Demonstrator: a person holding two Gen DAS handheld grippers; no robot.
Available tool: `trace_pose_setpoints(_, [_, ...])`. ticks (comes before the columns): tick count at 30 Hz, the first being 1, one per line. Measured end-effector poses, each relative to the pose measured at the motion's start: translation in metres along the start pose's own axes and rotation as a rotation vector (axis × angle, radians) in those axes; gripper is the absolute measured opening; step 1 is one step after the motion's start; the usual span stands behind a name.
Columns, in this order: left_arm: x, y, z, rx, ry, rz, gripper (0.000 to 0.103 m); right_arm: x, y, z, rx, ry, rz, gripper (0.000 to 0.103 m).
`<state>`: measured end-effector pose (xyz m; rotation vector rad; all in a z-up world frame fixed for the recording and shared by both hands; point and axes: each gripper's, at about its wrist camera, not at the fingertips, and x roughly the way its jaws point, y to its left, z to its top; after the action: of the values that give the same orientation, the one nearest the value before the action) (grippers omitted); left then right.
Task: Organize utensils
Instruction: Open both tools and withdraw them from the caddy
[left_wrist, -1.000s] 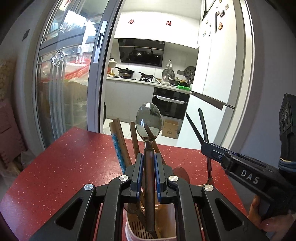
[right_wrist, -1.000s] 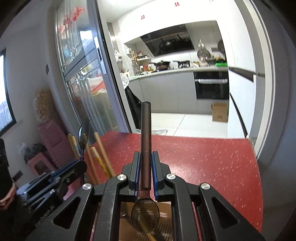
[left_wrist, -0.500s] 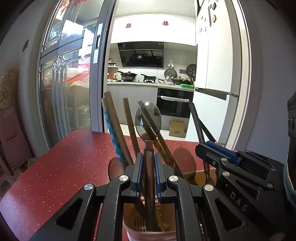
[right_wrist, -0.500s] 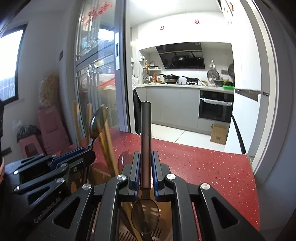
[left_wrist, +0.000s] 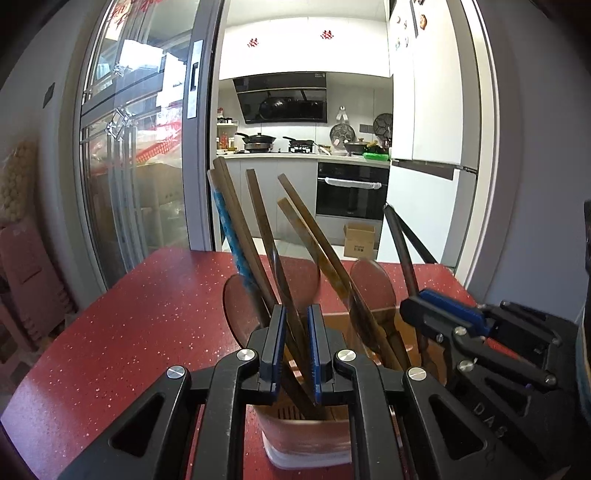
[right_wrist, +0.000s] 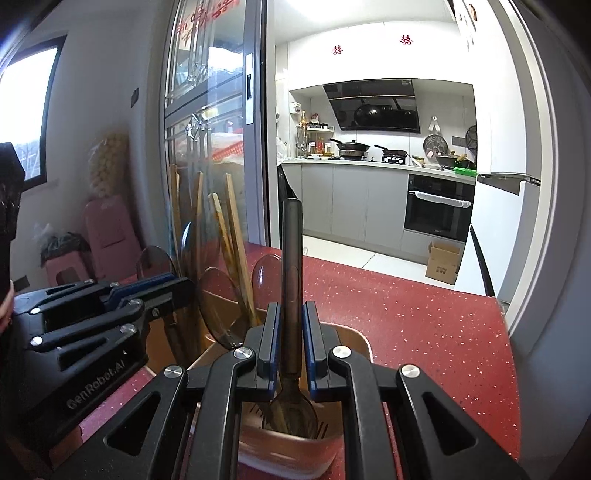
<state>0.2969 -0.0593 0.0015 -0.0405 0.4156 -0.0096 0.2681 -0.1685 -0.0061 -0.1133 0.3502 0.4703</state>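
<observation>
A brown utensil holder stands on the red table, filled with wooden chopsticks and several spoons. My left gripper is right above it with its jaws slightly parted; a spoon leans loose between them, bowl up and blurred. My right gripper hovers over the holder's other compartment. Its jaws have parted a little around a dark spoon that stands bowl down in the holder. The right gripper also shows in the left wrist view, and the left gripper in the right wrist view.
The red speckled table runs to a far edge facing the kitchen. A glass sliding door stands to the left. A pink stool sits on the floor beyond the table's left side.
Both grippers have come down over the holder. The left jaws have parted and the spoon it held has tipped loose. The right jaws have parted slightly, its spoon lowered into the holder.
</observation>
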Motion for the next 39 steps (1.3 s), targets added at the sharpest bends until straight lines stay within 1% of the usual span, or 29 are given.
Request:
trace_pose_setpoints(2, [0.0, -0.001, -0.001, 0.008, 0.008, 0.003, 0.041, -0.001, 0.0, 0.002, 0.003, 0.011, 0.005, 0.016])
trace_pose_setpoints(4, [-0.002, -0.001, -0.001, 0.008, 0.012, 0.004, 0.041, -0.002, -0.002, 0.003, 0.012, 0.017, 0.006, 0.026])
trace_pose_setpoints(6, [-0.004, -0.001, -0.001, 0.005, 0.012, 0.005, 0.041, -0.003, -0.003, 0.003, 0.027, 0.022, 0.01, 0.029])
trace_pose_setpoints(14, [-0.014, 0.002, 0.003, -0.005, 0.033, 0.002, 0.041, -0.013, -0.013, 0.006, 0.094, 0.043, -0.009, 0.032])
trace_pose_setpoints(22, [-0.027, 0.008, 0.001, -0.006, 0.092, 0.013, 0.041, -0.034, -0.015, 0.004, 0.157, 0.07, -0.006, 0.042])
trace_pose_setpoints(26, [-0.034, 0.012, -0.004, -0.002, 0.143, 0.01, 0.041, -0.047, -0.017, -0.002, 0.218, 0.103, -0.001, 0.044])
trace_pose_setpoints(28, [-0.039, 0.015, -0.008, -0.007, 0.168, 0.01, 0.041, -0.053, -0.017, -0.005, 0.244, 0.105, -0.006, 0.044])
trace_pose_setpoints(30, [-0.043, 0.019, -0.011, -0.017, 0.195, 0.028, 0.041, -0.06, -0.017, -0.011, 0.278, 0.119, -0.002, 0.045])
trace_pose_setpoints(33, [-0.05, 0.024, -0.017, -0.028, 0.217, 0.029, 0.041, -0.067, -0.016, -0.019, 0.306, 0.142, -0.008, 0.045])
trace_pose_setpoints(39, [-0.06, 0.028, -0.027, -0.011, 0.243, 0.029, 0.041, -0.079, -0.007, -0.034, 0.322, 0.185, -0.028, 0.045])
